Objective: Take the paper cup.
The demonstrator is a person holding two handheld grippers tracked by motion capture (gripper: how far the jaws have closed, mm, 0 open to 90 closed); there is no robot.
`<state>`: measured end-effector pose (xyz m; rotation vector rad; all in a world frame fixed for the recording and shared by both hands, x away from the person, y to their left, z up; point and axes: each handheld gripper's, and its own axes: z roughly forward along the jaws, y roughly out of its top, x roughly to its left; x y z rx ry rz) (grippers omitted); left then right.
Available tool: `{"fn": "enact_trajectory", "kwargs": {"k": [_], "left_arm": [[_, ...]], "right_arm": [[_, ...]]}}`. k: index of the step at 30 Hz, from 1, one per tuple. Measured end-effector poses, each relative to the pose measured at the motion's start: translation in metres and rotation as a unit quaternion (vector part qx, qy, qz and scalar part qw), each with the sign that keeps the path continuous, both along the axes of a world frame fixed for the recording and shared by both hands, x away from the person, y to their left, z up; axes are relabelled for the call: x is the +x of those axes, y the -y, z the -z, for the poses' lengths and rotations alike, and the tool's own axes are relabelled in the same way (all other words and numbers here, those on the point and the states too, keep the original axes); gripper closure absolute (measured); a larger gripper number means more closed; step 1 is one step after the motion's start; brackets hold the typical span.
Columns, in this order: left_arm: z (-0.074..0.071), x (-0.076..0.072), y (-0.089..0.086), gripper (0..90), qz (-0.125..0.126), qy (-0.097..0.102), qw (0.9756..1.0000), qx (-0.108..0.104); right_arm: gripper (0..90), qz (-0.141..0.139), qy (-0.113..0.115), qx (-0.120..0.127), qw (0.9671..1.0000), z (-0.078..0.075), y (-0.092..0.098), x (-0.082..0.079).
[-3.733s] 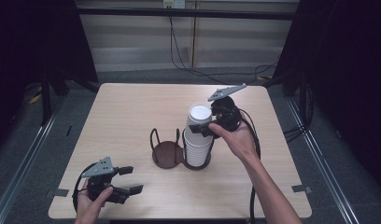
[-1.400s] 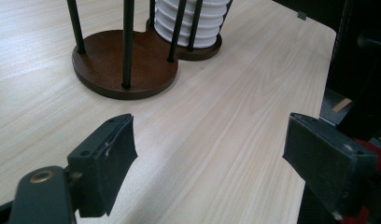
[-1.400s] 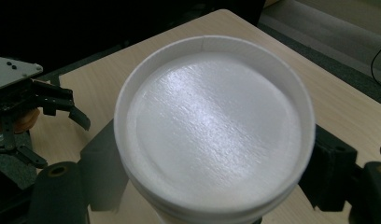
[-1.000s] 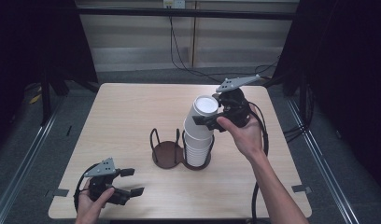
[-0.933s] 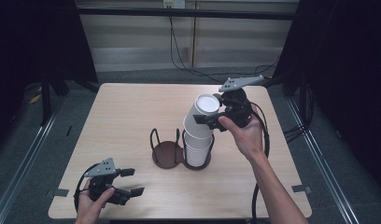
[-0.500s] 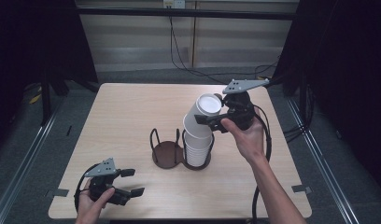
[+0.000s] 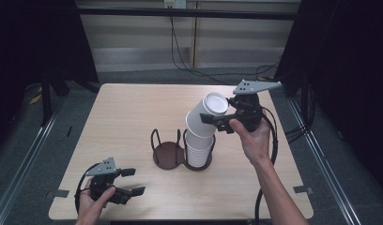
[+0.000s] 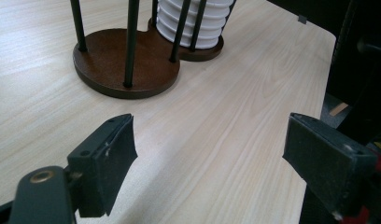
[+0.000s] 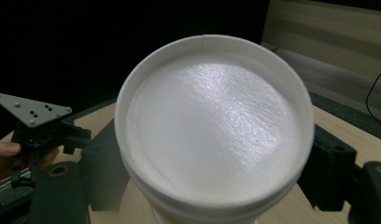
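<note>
white cup (image 7: 206, 115) tilts atop the cup stack (image 7: 199, 152) in a wire holder (image 7: 167, 151), clamped between right gripper (image 7: 221, 121) pads; left gripper (image 7: 129, 182) gapes empty.

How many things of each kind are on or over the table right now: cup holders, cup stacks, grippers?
Cup holder, dark brown, two bays: 1
Stack of white cups in its right-hand bay: 1
Upside-down white cup tilted, clamped by the right gripper: 1
Grippers, including the left gripper: 2
Total: 5
</note>
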<state>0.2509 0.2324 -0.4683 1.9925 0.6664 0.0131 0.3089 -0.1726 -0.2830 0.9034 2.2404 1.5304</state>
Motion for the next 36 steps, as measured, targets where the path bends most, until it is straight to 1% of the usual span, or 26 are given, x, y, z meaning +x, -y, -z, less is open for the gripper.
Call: {"fn": "enact_trajectory", "kwargs": {"k": [1, 2, 3, 4, 5, 6, 7, 8, 9, 10, 13, 15, 16, 20, 21, 23, 27, 28, 29, 30, 31, 32, 33, 34, 35, 36], "left_arm": [[0.0, 0.0, 0.0, 16.7, -0.004, 0.003, 1.0, 0.0], [0.0, 0.001, -0.001, 16.6, -0.007, 0.003, 1.0, 0.003], [0.0, 0.001, -0.001, 16.6, -0.007, 0.003, 1.0, 0.003], [-0.001, 0.0, -0.001, 16.6, -0.008, 0.005, 1.0, 0.003], [-0.001, 0.0, -0.001, 16.6, -0.008, 0.005, 1.0, 0.003], [-0.002, -0.001, -0.001, 16.6, -0.011, 0.007, 0.9999, 0.0], [-0.003, -0.002, -0.001, 16.6, -0.009, 0.012, 0.9999, 0.003], [-0.004, -0.002, 0.0, 16.5, -0.01, 0.015, 0.9998, 0.0], [-0.005, -0.002, 0.0, 16.5, -0.011, 0.013, 0.9998, -0.005], [-0.006, -0.002, 0.0, 16.5, -0.009, 0.013, 0.9999, -0.004], [-0.007, -0.001, 0.001, 16.5, -0.01, 0.017, 0.9998, -0.004], [-0.009, -0.001, 0.002, 16.5, -0.009, 0.017, 0.9998, -0.009], [-0.013, 0.0, 0.003, 16.5, -0.009, 0.023, 0.9996, -0.01], [-0.019, 0.002, 0.008, 16.2, -0.001, 0.031, 0.9994, -0.017], [-0.019, 0.002, 0.008, 16.2, -0.001, 0.031, 0.9994, -0.017], [-0.024, 0.003, 0.012, 16.2, 0.006, 0.042, 0.999, -0.012], [-0.028, 0.004, 0.017, 16.0, 0.016, 0.044, 0.9988, -0.018], [-0.029, 0.005, 0.019, 16.0, 0.019, 0.041, 0.9987, -0.024], [-0.031, 0.007, 0.023, 16.0, 0.022, 0.048, 0.9985, -0.016], [-0.031, 0.007, 0.023, 16.0, 0.022, 0.048, 0.9985, -0.016], [-0.032, 0.007, 0.026, 16.0, 0.023, 0.052, 0.9983, -0.011], [-0.035, 0.008, 0.03, 16.0, 0.029, 0.056, 0.9979, -0.016], [-0.035, 0.008, 0.03, 16.0, 0.029, 0.056, 0.9979, -0.016], [-0.039, 0.009, 0.034, 16.0, 0.032, 0.059, 0.9974, -0.024], [-0.04, 0.009, 0.035, 16.0, 0.035, 0.059, 0.9974, -0.025], [-0.042, 0.009, 0.037, 16.0, 0.037, 0.063, 0.997, -0.025]], "right_arm": [[22.7, 0.0, 0.001, 0.002, 1.0, 0.0, 0.001, 0.0], [22.8, 0.0, 0.001, 0.011, 0.9999, -0.001, 0.004, -0.001], [22.8, 0.0, 0.001, 0.011, 0.9999, -0.001, 0.004, -0.001], [22.8, 0.0, 0.003, 0.017, 0.9999, -0.001, 0.007, -0.003], [22.8, 0.0, 0.003, 0.017, 0.9999, -0.001, 0.007, -0.003], [22.8, -0.001, 0.003, 0.018, 0.9998, -0.001, 0.008, -0.004], [22.8, -0.001, 0.005, 0.019, 0.9998, -0.001, 0.009, -0.005], [22.8, -0.001, 0.008, 0.026, 0.9996, -0.001, 0.012, -0.007], [22.8, -0.001, 0.008, 0.029, 0.9995, -0.002, 0.013, -0.009], [22.8, -0.001, 0.01, 0.033, 0.9994, -0.003, 0.015, -0.01], [22.9, -0.002, 0.012, 0.034, 0.9994, -0.005, 0.017, -0.012], [22.9, -0.002, 0.013, 0.035, 0.9993, -0.008, 0.019, -0.016], [23.0, -0.003, 0.013, 0.038, 0.9992, -0.008, 0.02, -0.017], [23.1, -0.006, 0.014, 0.042, 0.999, -0.011, 0.023, -0.021], [23.1, -0.006, 0.014, 0.042, 0.999, -0.011, 0.023, -0.021], [23.1, -0.007, 0.016, 0.046, 0.9988, -0.012, 0.026, -0.024], [23.1, -0.005, 0.015, 0.047, 0.9988, -0.012, 0.029, -0.026], [23.2, -0.004, 0.014, 0.048, 0.9988, -0.012, 0.03, -0.028], [23.2, -0.002, 0.014, 0.05, 0.9987, -0.011, 0.033, -0.03], [23.2, -0.002, 0.014, 0.05, 0.9987, -0.011, 0.033, -0.03], [23.2, 0.0, 0.014, 0.051, 0.9986, -0.011, 0.035, -0.031], [23.2, 0.001, 0.014, 0.052, 0.9985, -0.01, 0.038, -0.033], [23.2, 0.001, 0.014, 0.052, 0.9985, -0.01, 0.038, -0.033], [23.2, 0.0, 0.014, 0.056, 0.9983, -0.009, 0.041, -0.036], [23.2, 0.0, 0.014, 0.057, 0.9983, -0.008, 0.043, -0.038], [23.2, -0.001, 0.014, 0.056, 0.9983, -0.007, 0.043, -0.039]]}}
